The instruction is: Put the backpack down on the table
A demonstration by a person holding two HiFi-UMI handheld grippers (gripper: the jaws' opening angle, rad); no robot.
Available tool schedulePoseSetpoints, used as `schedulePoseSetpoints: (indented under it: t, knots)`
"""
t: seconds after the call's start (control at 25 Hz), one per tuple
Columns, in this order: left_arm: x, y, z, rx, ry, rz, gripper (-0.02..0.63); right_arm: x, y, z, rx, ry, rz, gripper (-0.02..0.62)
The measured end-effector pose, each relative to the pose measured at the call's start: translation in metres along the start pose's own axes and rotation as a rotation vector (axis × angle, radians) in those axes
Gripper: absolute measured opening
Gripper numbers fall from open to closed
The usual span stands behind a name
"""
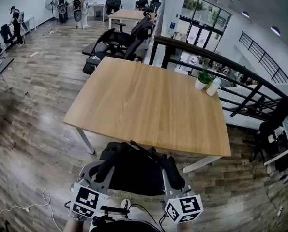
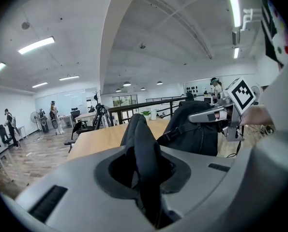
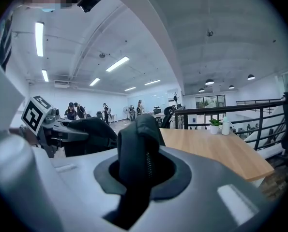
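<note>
Backpack [image 1: 134, 170] hangs between both grippers, just short of table's [image 1: 148, 100] near edge, not on it. Left gripper [image 1: 106, 167] clamped on a black fold at its left side. Right gripper [image 1: 172, 172] clamped on a zippered fold at its right.

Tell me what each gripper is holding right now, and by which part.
Both hold the black backpack: the left gripper is shut on a padded fold at its left side, the right gripper on a zippered edge at its right side.
</note>
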State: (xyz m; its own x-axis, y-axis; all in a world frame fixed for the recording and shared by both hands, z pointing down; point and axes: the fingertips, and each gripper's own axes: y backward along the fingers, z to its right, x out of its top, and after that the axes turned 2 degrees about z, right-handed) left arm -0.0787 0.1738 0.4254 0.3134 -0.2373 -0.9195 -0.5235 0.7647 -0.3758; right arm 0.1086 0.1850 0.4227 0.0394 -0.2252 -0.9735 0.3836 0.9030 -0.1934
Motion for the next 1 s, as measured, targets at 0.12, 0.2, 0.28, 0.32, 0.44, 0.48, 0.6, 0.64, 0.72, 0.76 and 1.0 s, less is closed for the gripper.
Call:
schedulePoseSetpoints:
  t: [0.12, 0.2, 0.28, 0.32, 0.44, 0.48, 0.6, 0.64, 0.72, 0.76, 1.0]
  knots:
    - [0.002, -0.005, -0.003, 0.006, 0.010, -0.002, 0.058, 0.002, -0.005, 0.004, 0.006, -0.005, 0.000, 0.066]
    - [0.003, -0.009, -0.005, 0.007, 0.008, -0.005, 0.058, 0.002, -0.009, 0.006, 0.009, -0.006, -0.004, 0.066]
    - [0.004, -0.014, -0.008, 0.004, 0.005, -0.006, 0.058, 0.002, -0.013, 0.009, 0.006, -0.011, -0.006, 0.066]
    - [0.005, -0.019, -0.009, 0.000, 0.004, -0.005, 0.058, 0.002, -0.015, 0.012, 0.003, -0.014, -0.005, 0.066]
    - [0.012, -0.034, -0.015, -0.010, 0.000, 0.009, 0.058, 0.010, -0.026, 0.021, -0.006, 0.001, 0.006, 0.066]
    - [0.014, -0.039, -0.018, -0.012, -0.001, 0.013, 0.058, 0.013, -0.031, 0.024, -0.009, 0.005, 0.011, 0.066]
    - [0.022, -0.057, -0.028, -0.022, -0.008, 0.022, 0.058, 0.019, -0.046, 0.035, -0.029, 0.003, 0.019, 0.066]
    - [0.025, -0.063, -0.032, -0.023, -0.010, 0.025, 0.058, 0.021, -0.052, 0.039, -0.033, 0.005, 0.020, 0.066]
    - [0.033, -0.076, -0.043, -0.024, -0.014, 0.032, 0.058, 0.027, -0.065, 0.046, -0.039, 0.000, 0.025, 0.066]
    - [0.037, -0.082, -0.048, -0.026, -0.017, 0.035, 0.058, 0.031, -0.072, 0.049, -0.042, -0.002, 0.026, 0.066]
    - [0.067, -0.123, -0.083, -0.054, -0.034, 0.056, 0.058, 0.060, -0.116, 0.063, -0.053, 0.020, 0.038, 0.066]
